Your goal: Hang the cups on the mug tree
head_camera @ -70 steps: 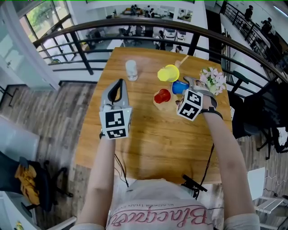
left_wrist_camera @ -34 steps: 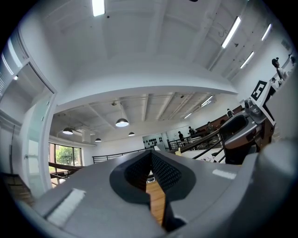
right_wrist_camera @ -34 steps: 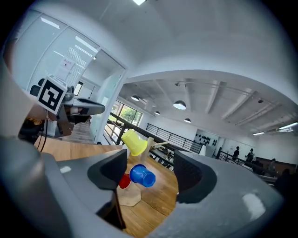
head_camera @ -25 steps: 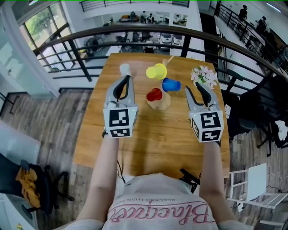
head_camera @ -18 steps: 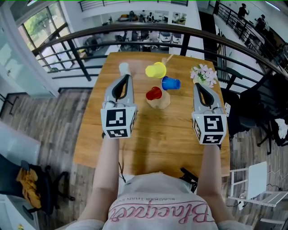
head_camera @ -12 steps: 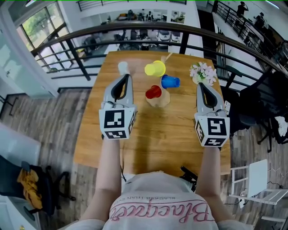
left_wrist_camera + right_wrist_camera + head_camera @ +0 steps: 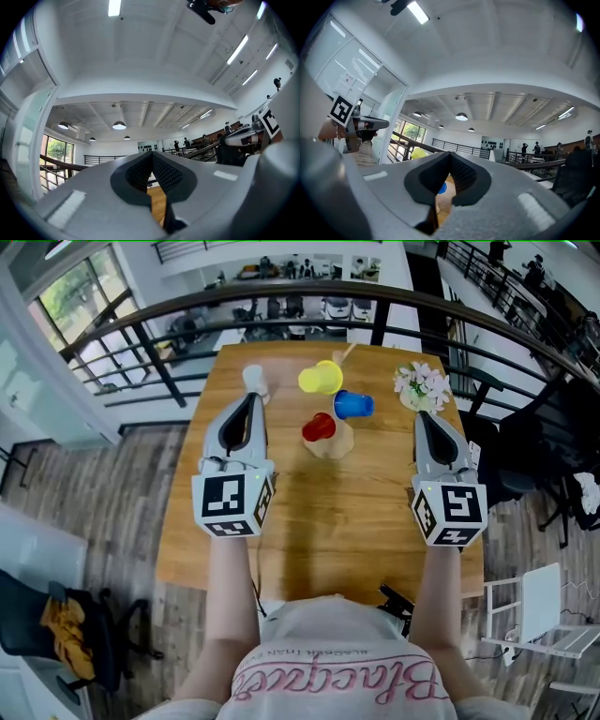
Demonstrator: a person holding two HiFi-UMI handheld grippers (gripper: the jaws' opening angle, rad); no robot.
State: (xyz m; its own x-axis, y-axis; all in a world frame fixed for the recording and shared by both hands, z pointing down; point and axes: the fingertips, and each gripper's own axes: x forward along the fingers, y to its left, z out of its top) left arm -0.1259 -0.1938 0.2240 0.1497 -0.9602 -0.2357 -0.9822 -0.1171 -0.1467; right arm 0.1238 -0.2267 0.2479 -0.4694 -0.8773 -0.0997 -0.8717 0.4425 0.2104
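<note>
Left gripper (image 7: 250, 401) and right gripper (image 7: 421, 420) are both clenched, nothing held, and are raised either side of the mug tree (image 7: 333, 442) on the worktop (image 7: 328, 521). Yellow cup (image 7: 321, 378), blue cup (image 7: 352, 404) and red cup (image 7: 318, 427) are seen on it (tightly clustered). Clear glass (image 7: 253, 379) is just past the left tip, flowers (image 7: 420, 385) just past the right.

Open near half of table (image 7: 328, 521) — mug tree (image 7: 335, 442), flowers (image 7: 419, 385), glass (image 7: 253, 381) at far end

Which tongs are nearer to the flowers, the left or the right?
Right. The right tongs sit just below the flowers in the head view, pointing at them; the left tongs are far to the left, across the table.
</note>
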